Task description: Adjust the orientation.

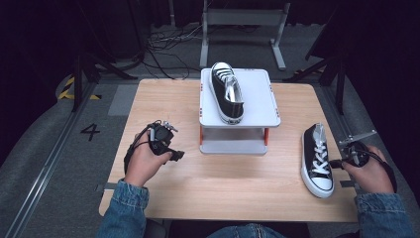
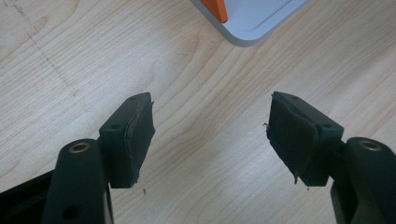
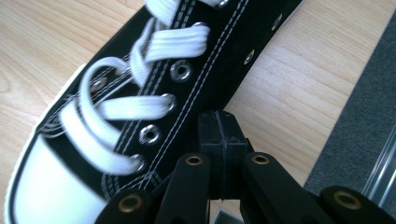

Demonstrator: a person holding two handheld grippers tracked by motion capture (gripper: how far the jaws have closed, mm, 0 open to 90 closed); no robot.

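My right claw (image 3: 219, 135) is pressed shut on nothing just beside the right flank of the shoe (image 1: 317, 159) lying at the table's (image 1: 237, 193) right edge, while my left claw (image 2: 210, 135) gapes wide over bare wood, near-left of the stand (image 1: 257, 94).

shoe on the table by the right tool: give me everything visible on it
The shoe is a black canvas low-top sneaker with white laces, metal eyelets, white toe cap and white sole. It lies upright on the wooden table, toe toward the person, right of the white stand. The right tool, jaws shut, sits at its side; contact unclear.
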